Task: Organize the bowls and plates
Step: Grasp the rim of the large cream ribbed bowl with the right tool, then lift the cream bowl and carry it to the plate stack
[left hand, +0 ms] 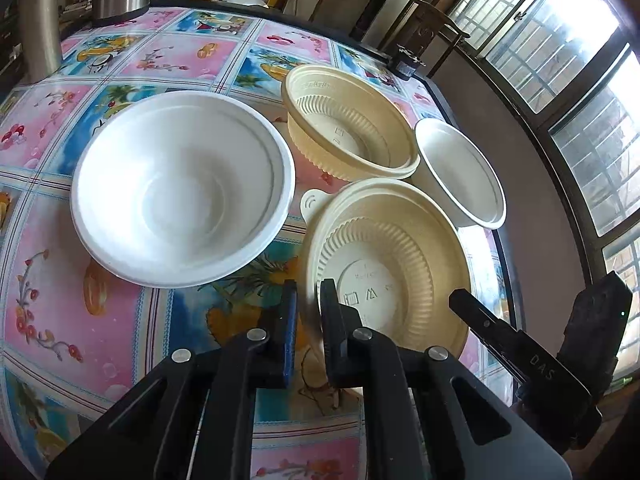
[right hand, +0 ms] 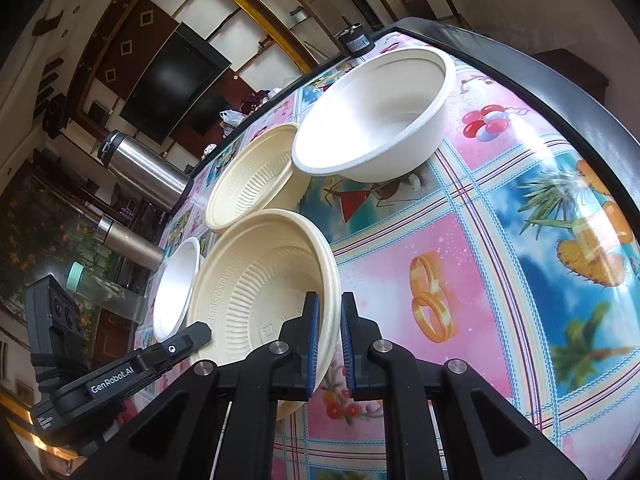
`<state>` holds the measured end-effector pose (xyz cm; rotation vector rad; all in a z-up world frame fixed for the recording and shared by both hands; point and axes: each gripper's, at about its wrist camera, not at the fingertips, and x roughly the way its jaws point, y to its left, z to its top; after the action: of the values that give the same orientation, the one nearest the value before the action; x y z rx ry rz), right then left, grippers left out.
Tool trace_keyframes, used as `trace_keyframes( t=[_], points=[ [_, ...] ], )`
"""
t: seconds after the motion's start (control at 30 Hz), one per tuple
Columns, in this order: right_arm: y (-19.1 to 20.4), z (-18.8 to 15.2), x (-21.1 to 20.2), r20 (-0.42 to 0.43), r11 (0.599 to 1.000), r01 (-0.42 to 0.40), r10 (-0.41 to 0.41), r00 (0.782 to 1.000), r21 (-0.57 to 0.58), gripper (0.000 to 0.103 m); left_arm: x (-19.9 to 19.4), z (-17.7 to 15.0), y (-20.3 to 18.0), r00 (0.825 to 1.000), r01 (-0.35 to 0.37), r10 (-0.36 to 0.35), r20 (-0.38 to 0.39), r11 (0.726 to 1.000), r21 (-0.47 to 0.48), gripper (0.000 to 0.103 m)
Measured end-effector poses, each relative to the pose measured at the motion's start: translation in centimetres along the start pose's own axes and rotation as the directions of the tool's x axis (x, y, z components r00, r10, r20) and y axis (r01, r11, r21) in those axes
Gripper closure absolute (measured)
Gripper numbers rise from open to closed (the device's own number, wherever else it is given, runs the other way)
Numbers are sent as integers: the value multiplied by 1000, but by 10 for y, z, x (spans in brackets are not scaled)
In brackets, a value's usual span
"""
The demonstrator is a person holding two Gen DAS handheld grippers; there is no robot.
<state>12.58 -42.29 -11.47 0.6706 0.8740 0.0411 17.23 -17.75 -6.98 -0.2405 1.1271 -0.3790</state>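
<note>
A cream ribbed bowl (left hand: 400,240) with a doubled rim is nearest, tilted over the patterned tablecloth. My left gripper (left hand: 310,312) is shut on its near rim. On the opposite side, my right gripper (right hand: 330,332) is shut on the rim of the same cream bowl (right hand: 260,280). One of the right gripper's fingers (left hand: 476,312) shows at the bowl's far side in the left wrist view. A large white bowl (left hand: 180,200) stands to the left. Behind are a second cream bowl (left hand: 348,128) and a smaller white bowl (left hand: 460,172). In the right wrist view this smaller white bowl (right hand: 372,112) sits farthest.
Two steel flasks (right hand: 140,168) (right hand: 128,240) and a clear bottle with a green cap (right hand: 100,292) stand along one side of the table. A small dark object (left hand: 408,64) rests at the far corner. The black table edge (right hand: 520,80) runs close to the white bowl.
</note>
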Motion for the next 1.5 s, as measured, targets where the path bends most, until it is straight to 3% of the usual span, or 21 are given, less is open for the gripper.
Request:
trace_keyframes(
  t=[0.33, 0.63, 0.9, 1.2, 1.5],
  points=[
    [15, -15, -7, -4, 999, -29, 29, 1000, -22, 93, -20, -17, 20, 1000, 0, 0, -1, 1000, -9, 94],
    [64, -56, 1, -14, 989, -81, 80, 997, -121, 93, -66, -47, 67, 997, -43, 45, 68, 999, -26, 94],
    [128, -103, 5, 15, 956, -140, 149, 989, -258, 93, -116, -73, 124, 984, -78, 90, 152, 993, -84, 94],
    [207, -158, 11, -21, 912, -254, 262, 965, -323, 93, -195, -106, 190, 942, -145, 184, 281, 978, -153, 94],
    [316, -207, 26, -138, 818, -348, 322, 937, -458, 94, -264, -139, 270, 884, -201, 302, 356, 935, -292, 94]
  ],
)
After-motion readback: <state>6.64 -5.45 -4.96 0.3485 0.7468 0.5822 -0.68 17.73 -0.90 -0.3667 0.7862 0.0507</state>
